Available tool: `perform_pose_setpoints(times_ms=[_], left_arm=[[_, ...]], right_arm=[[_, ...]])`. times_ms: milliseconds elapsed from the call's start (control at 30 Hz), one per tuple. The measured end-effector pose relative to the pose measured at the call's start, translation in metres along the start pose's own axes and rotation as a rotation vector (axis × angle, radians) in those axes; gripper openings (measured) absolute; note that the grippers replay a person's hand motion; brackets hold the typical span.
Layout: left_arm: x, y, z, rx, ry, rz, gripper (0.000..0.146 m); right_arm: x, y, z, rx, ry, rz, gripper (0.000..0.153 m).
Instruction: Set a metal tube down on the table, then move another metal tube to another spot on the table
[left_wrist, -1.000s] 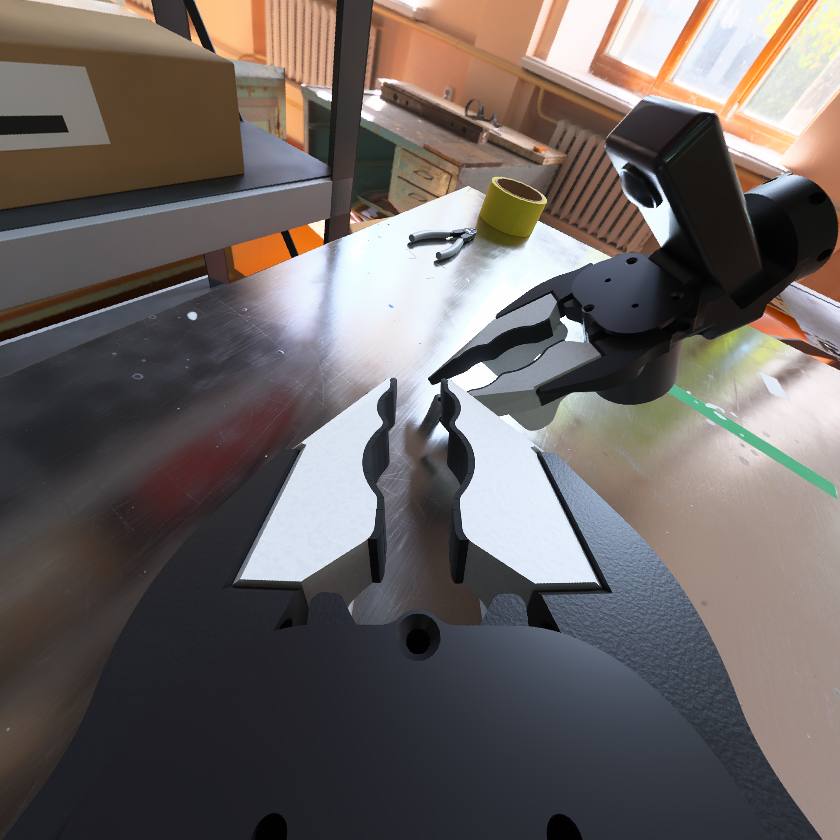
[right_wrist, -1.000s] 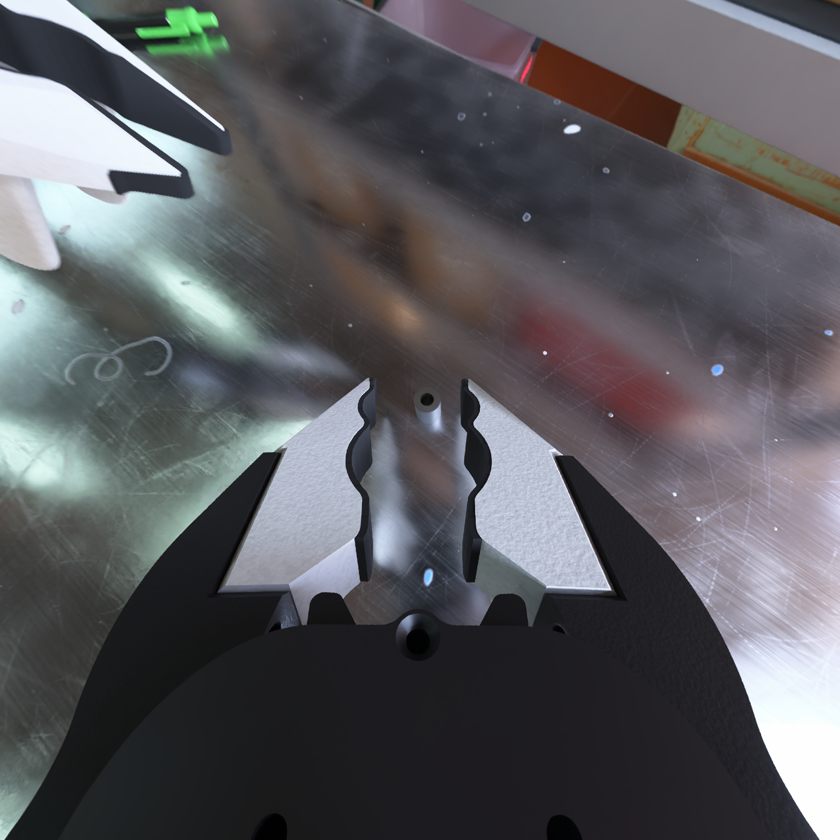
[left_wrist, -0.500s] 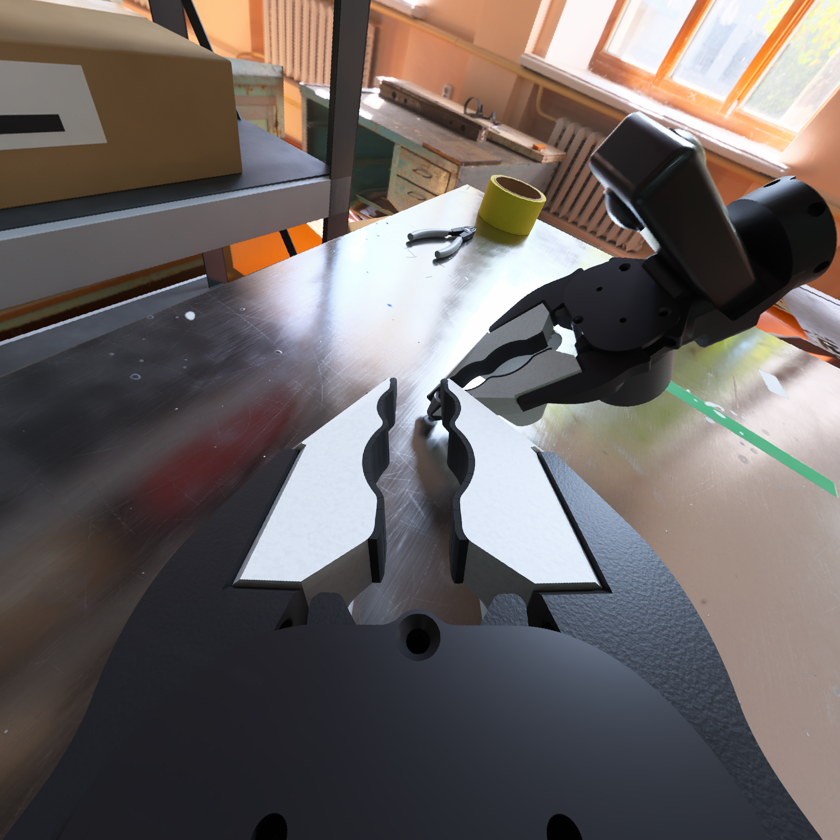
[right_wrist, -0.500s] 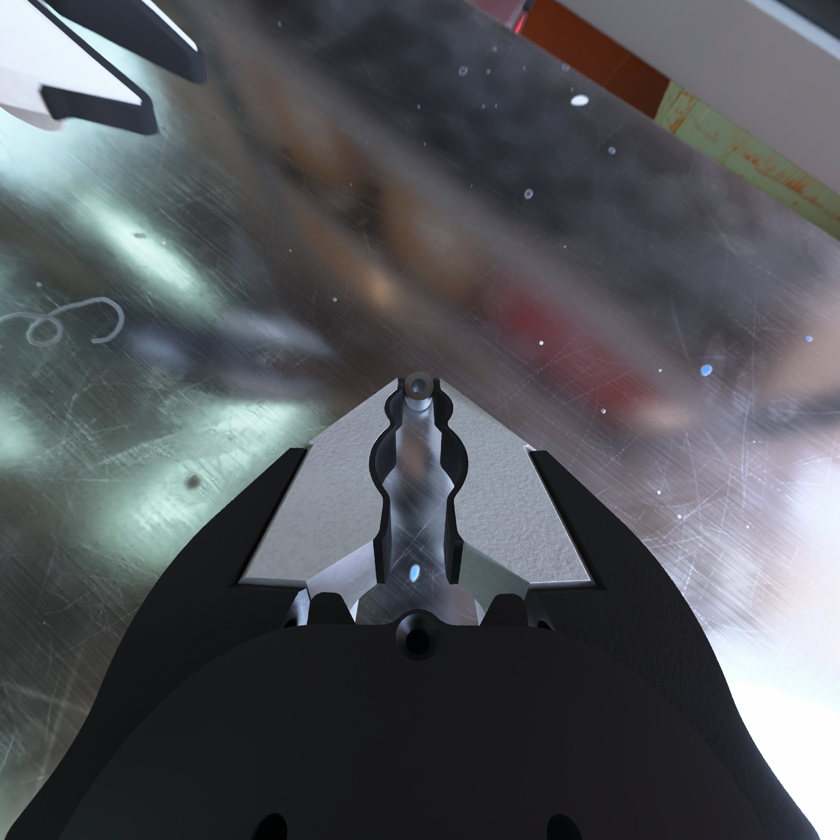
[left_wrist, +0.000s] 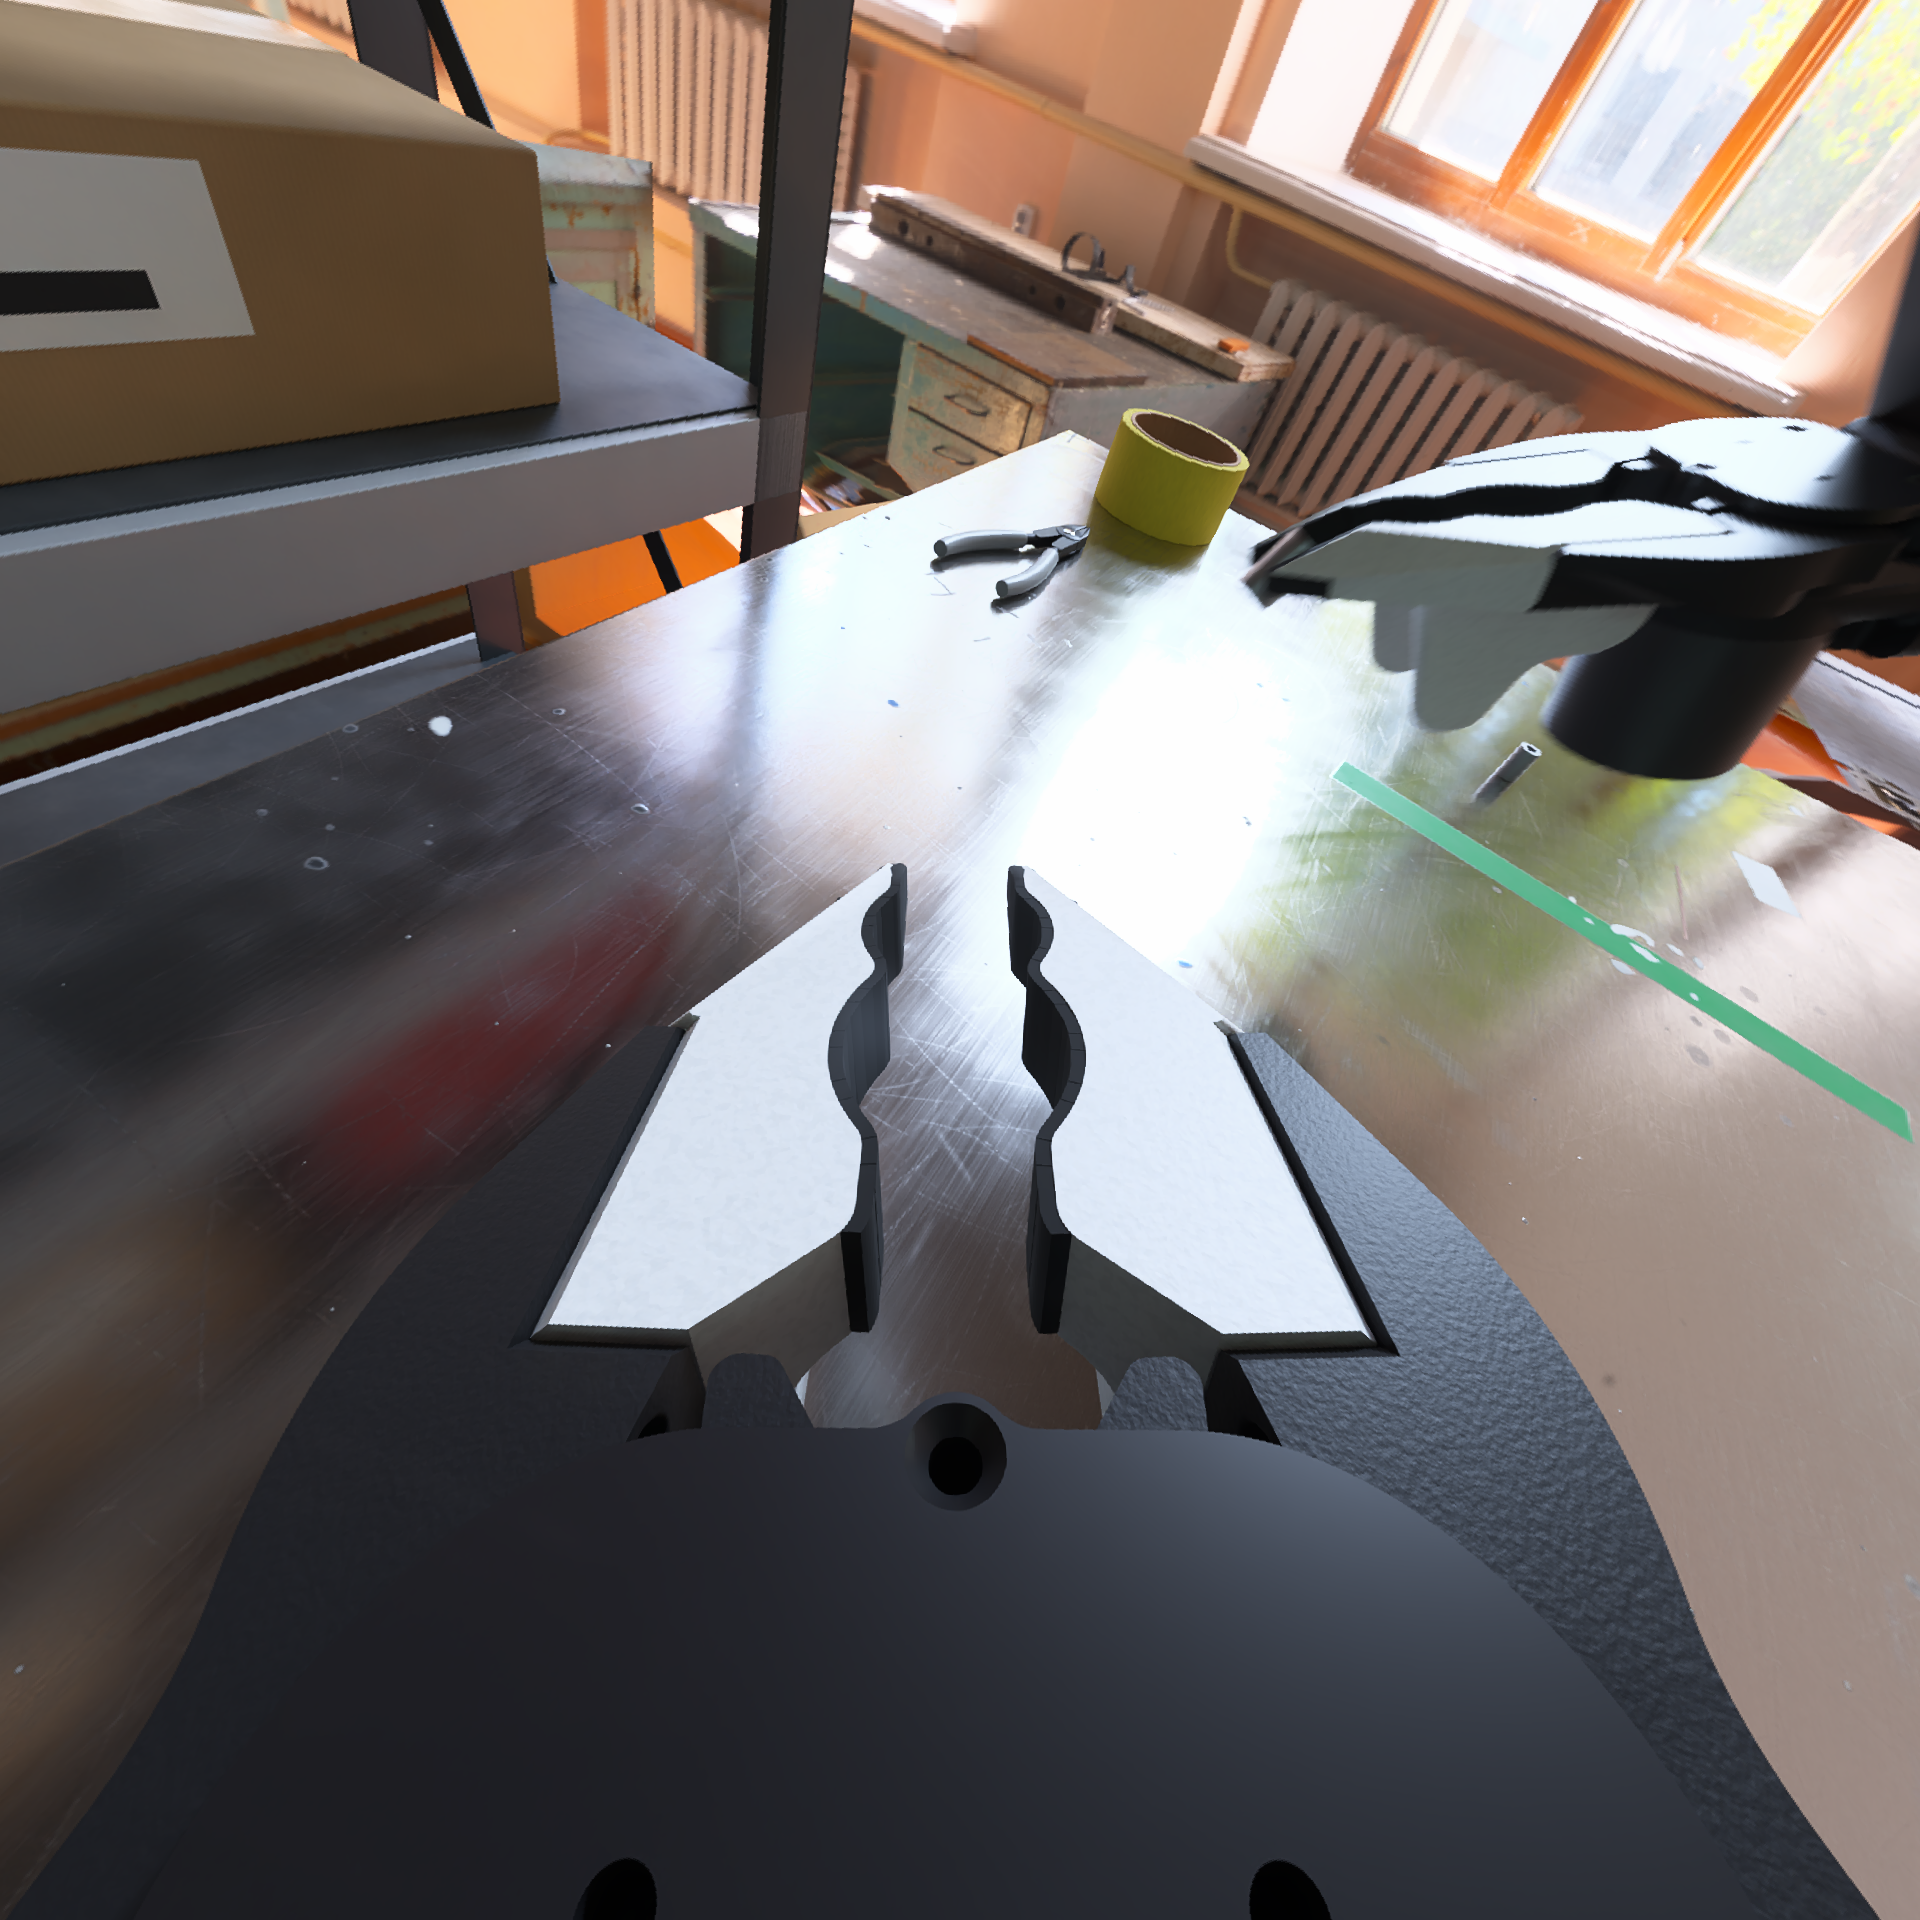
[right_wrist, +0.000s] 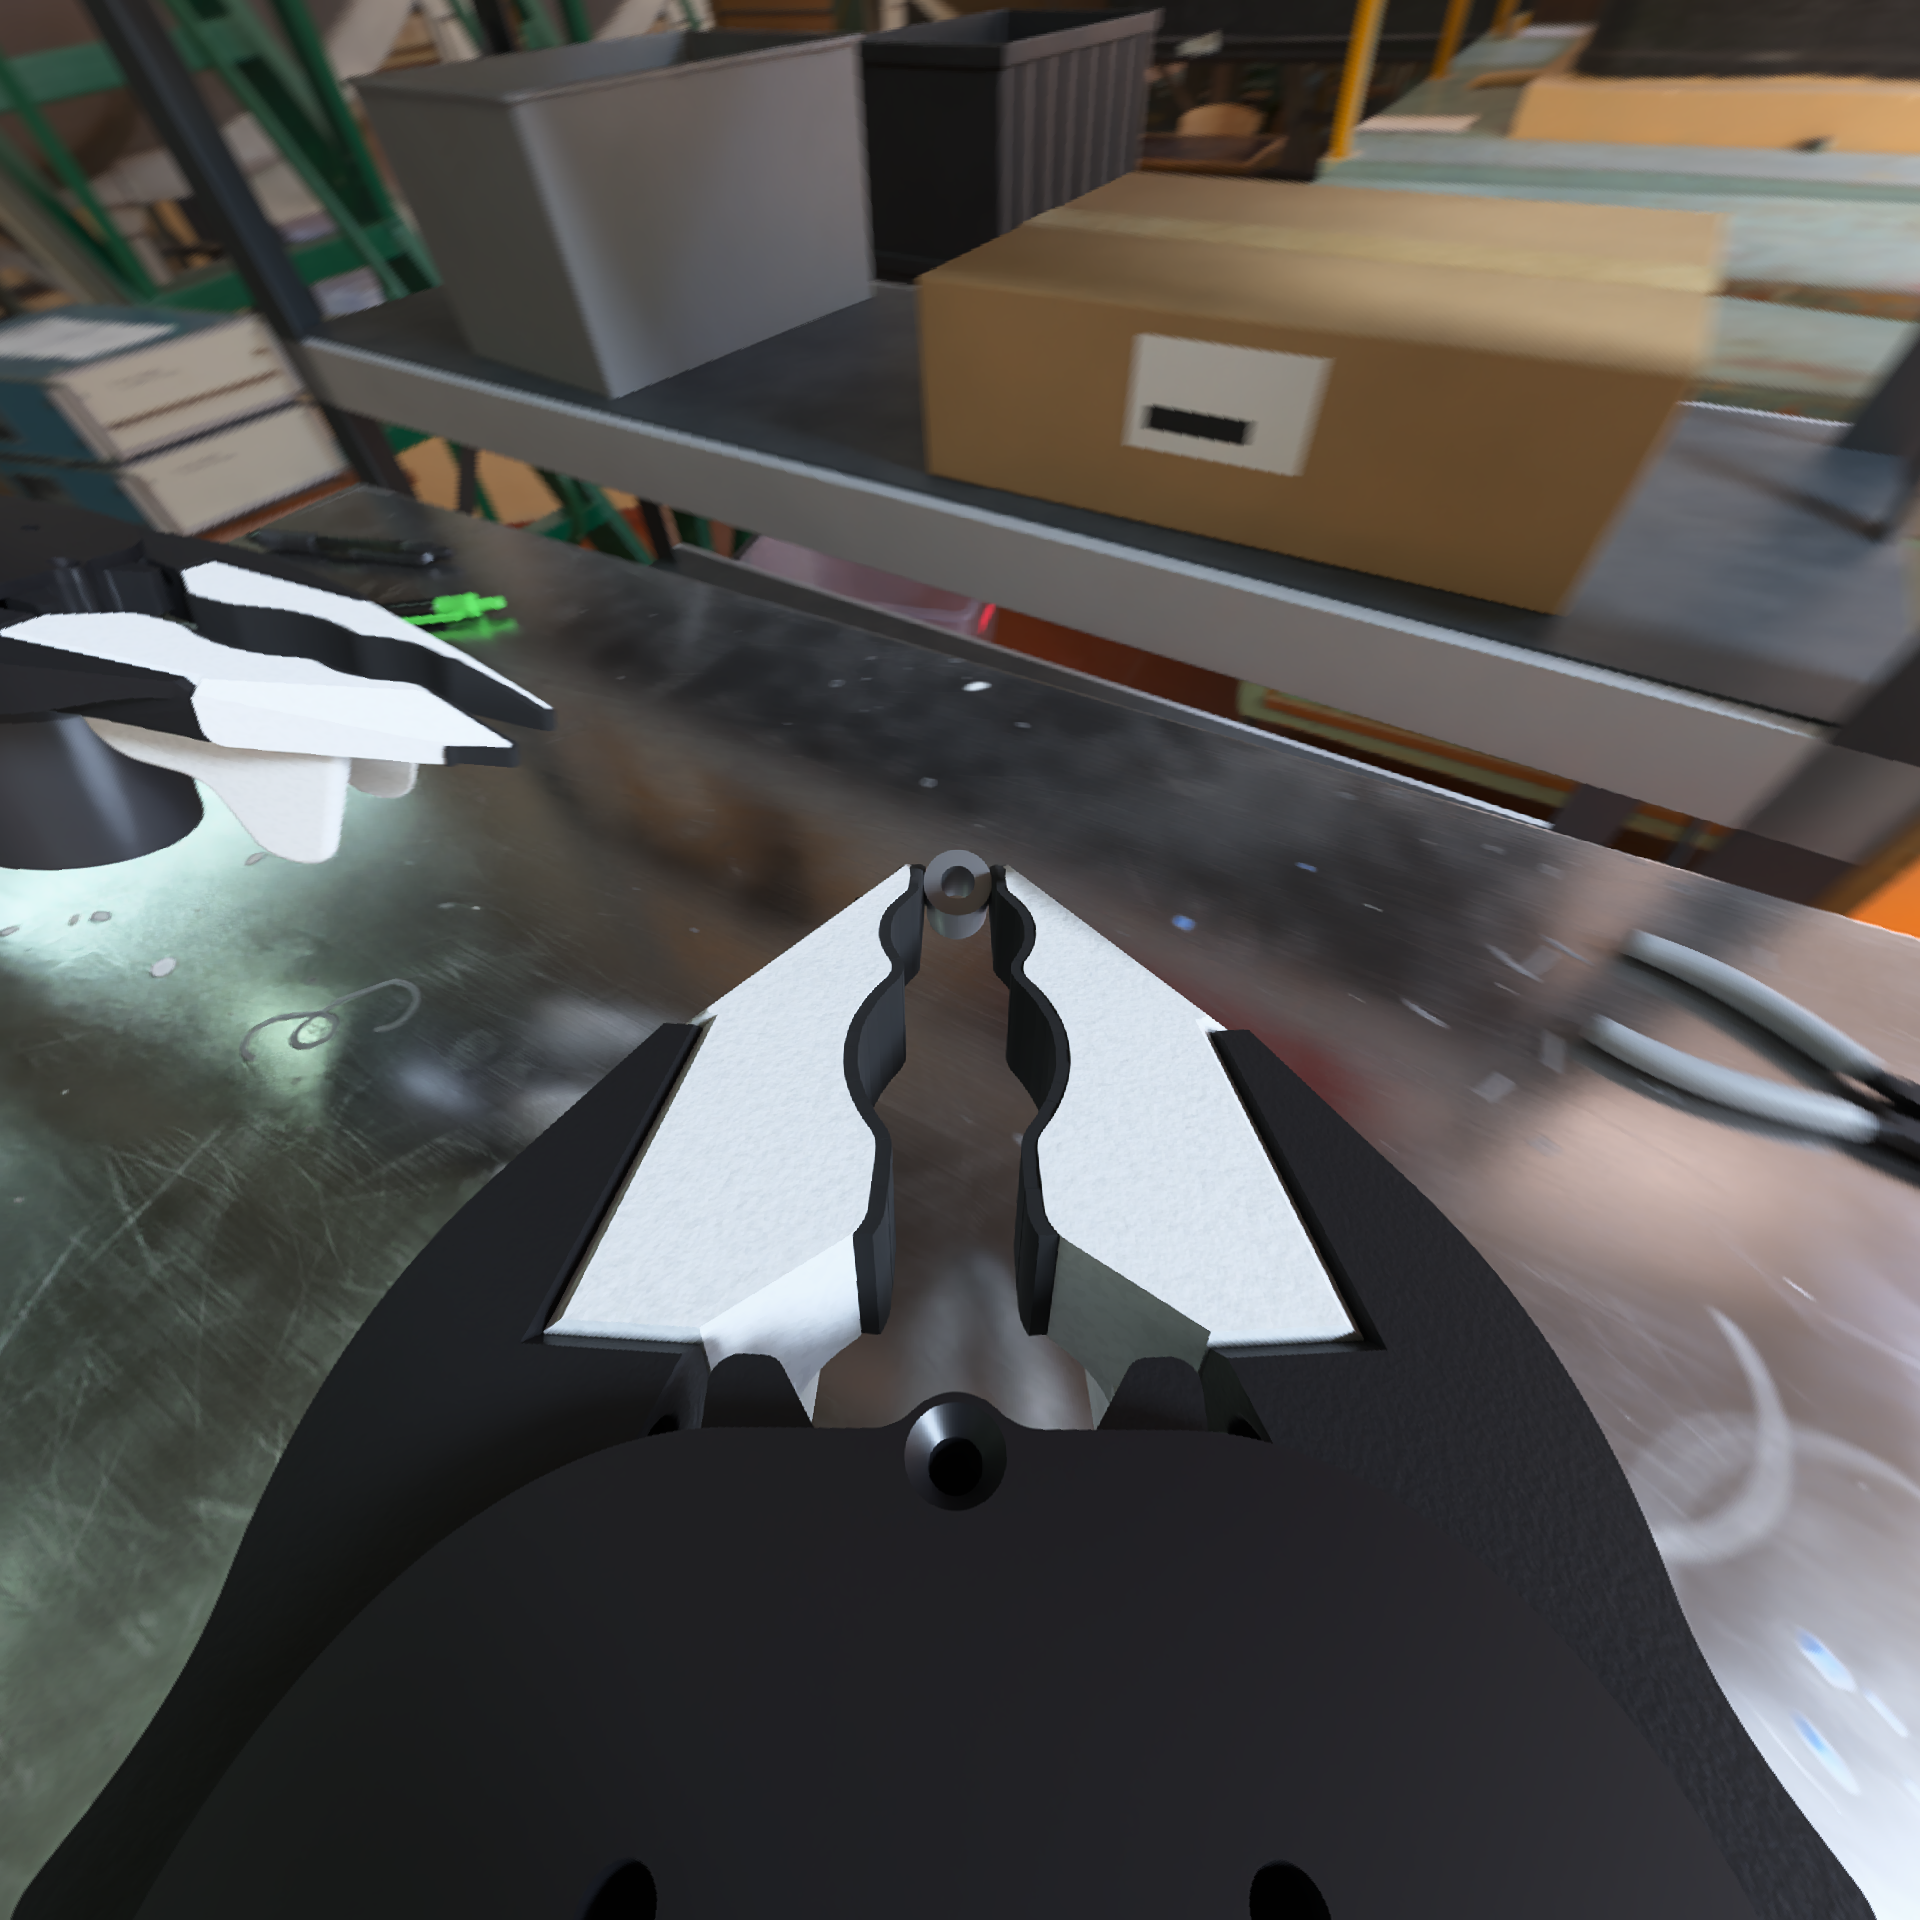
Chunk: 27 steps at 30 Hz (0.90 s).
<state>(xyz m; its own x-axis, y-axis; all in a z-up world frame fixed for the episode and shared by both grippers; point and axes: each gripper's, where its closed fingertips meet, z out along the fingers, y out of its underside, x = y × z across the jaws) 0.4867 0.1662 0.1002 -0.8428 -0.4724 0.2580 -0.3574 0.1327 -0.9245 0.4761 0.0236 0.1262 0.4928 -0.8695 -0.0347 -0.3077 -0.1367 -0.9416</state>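
My right gripper is shut on a small metal tube, pinched at the fingertips with its open end facing the camera, held above the metal table. In the left wrist view the right gripper hovers at the upper right, level over the table. A second small metal tube lies on the table below it, near the green tape strip. My left gripper is open and empty, low over the table; it also shows in the right wrist view at the left.
A yellow tape roll and pliers lie at the table's far end. A shelf with a cardboard box and grey bin runs along one side. A green part lies beyond the left gripper.
My right gripper closed on the tube that stood by my left fingertips, lifted it and carried it away to the right, levelling out. My left gripper stayed open in place.
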Motion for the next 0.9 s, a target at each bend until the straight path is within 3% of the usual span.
perform_pose_setpoints(times_ms=[133, 267, 400, 633, 867, 900], left_arm=[[0.001, -0.001, -0.001, 0.008, 0.006, -0.008, 0.019], [0.001, -0.001, -0.001, 0.008, 0.011, -0.015, 0.019], [0.0, 0.0, 0.0, 0.002, 0.008, -0.013, 0.019], [-0.005, 0.002, 0.002, -0.007, -0.013, -0.01, 0.019], [-0.008, 0.005, 0.003, -0.017, -0.026, -0.005, 0.019], [-0.008, 0.004, 0.002, -0.017, -0.03, -0.003, 0.019]], right_arm=[[0.053, 0.009, -0.072, -0.034, 0.179, 0.013, 0.012], [0.117, 0.049, -0.159, -0.175, 0.379, -0.021, 0.012], [0.149, 0.1, -0.222, -0.244, 0.43, 0.169, 0.012], [0.149, 0.191, -0.25, -0.456, 0.441, 0.231, 0.012], [0.151, 0.205, -0.252, -0.507, 0.455, 0.208, 0.012], [0.152, 0.201, -0.252, -0.5, 0.462, 0.199, 0.02]])
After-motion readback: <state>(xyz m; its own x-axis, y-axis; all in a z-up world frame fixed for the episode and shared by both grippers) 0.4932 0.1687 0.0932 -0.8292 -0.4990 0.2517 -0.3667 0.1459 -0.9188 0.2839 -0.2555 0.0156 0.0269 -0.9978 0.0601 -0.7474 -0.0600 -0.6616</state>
